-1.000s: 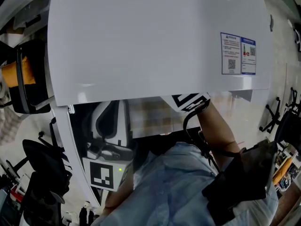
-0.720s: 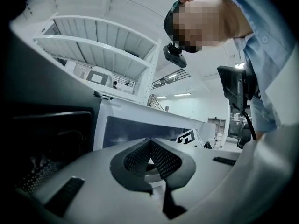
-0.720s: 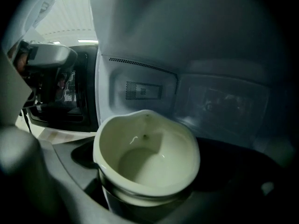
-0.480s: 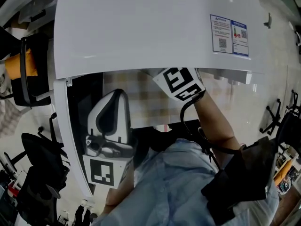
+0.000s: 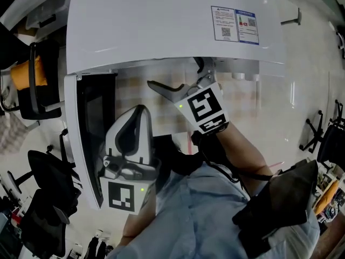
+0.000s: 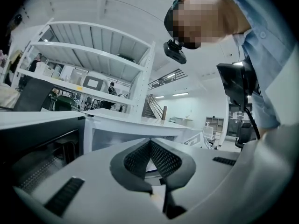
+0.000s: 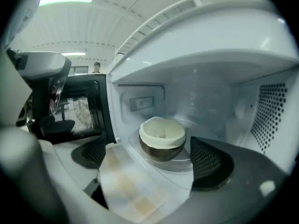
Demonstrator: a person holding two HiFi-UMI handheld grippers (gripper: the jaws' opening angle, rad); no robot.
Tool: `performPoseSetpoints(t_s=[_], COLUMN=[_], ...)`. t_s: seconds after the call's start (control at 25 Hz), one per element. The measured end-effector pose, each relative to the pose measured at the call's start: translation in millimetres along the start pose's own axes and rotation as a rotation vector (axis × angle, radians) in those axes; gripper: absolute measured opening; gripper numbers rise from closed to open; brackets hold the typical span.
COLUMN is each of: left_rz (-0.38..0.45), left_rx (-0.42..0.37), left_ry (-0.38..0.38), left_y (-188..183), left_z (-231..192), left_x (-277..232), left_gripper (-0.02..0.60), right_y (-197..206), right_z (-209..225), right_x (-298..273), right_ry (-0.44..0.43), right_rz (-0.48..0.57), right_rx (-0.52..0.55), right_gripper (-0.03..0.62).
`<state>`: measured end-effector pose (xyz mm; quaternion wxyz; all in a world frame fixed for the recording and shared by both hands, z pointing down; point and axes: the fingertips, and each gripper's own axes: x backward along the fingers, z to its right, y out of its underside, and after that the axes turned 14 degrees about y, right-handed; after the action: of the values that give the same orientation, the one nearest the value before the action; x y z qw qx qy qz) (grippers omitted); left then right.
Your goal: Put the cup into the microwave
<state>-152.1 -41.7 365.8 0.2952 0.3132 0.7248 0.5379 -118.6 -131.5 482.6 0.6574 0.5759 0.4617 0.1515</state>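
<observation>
Cream-rimmed, dark-bodied cup (image 7: 162, 139) sits upright inside the microwave (image 5: 161, 20), on the glass turntable (image 7: 186, 163) at the middle of the cavity. Nothing touches it. The microwave door (image 5: 91, 123) is swung open at the microwave's left side. The right gripper (image 5: 180, 80) is at the microwave's mouth and points into it, with its fingers (image 7: 210, 164) spread wide and holding nothing (in the right gripper view the cup shows beyond them, in the gap). The left gripper (image 6: 150, 148) is in front of the microwave, beside the open door. Its fingers are pressed together at the tips with nothing between them. A pale checked surface (image 7: 126, 190) runs along the microwave's front edge, under the right gripper.
</observation>
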Motion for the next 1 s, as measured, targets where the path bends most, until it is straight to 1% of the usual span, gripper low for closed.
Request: performPoseSetpoints(t_s=[0.08, 0.2, 0.24, 0.32, 0.36, 0.4, 0.44, 0.52, 0.68, 0.84, 1.0], left_rz=[0.001, 0.0, 0.0, -0.002, -0.001, 0.0, 0.001, 0.003, 0.001, -0.003, -0.007], left_rx=[-0.007, -0.017, -0.022, -0.035, -0.042, -0.048, -0.052, -0.059, -0.069, -0.065, -0.052], left_ry=[0.011, 0.025, 0.029, 0.037, 0.04, 0.044, 0.047, 0.053, 0.062, 0.063, 0.066], left_y=[-2.0, -1.2, -0.3, 2.3, 3.7, 5.2, 6.9, 10.1, 12.5, 14.3, 16.5], left_z=[8.6, 16.1, 17.1, 17.0, 16.3, 15.4, 14.4, 12.6, 6.7, -6.2, -20.1], left_x=[-0.5, -1.5, -1.5, -1.2, -1.3, -1.6, -2.2, -3.9, -5.9, -6.7, -11.8], left_gripper=[0.005, 0.005, 0.006, 0.005, 0.005, 0.005, 0.005, 0.005, 0.006, 0.005, 0.005], right_y=[-0.1, -1.0, -0.6, 3.0, 6.0, 9.1, 12.5, 20.1, 29.8, 29.6, 28.9], right_z=[-6.9, -11.7, -10.3, -3.2, 1.8, 6.1, 8.3, 5.0, -7.4, -5.6, -2.5], right_x=[11.0, 20.8, 22.2, 22.5, 21.9, 20.5, 18.5, 12.7, 0.7, -10.7, -23.7], right_ry=[-0.009, -0.011, 0.005, 0.071, 0.119, 0.167, 0.205, 0.242, 0.26, 0.289, 0.3], right_rz=[0.014, 0.041, 0.051, 0.067, 0.071, 0.073, 0.071, 0.055, 0.021, 0.025, 0.016], right_rx=[-0.056, -0.139, -0.167, -0.219, -0.245, -0.274, -0.3, -0.33, -0.336, -0.35, -0.359], right_gripper=[0.551, 0.472, 0.43, 0.303, 0.198, 0.053, 0.002, 0.002, 0.002, 0.003, 0.003])
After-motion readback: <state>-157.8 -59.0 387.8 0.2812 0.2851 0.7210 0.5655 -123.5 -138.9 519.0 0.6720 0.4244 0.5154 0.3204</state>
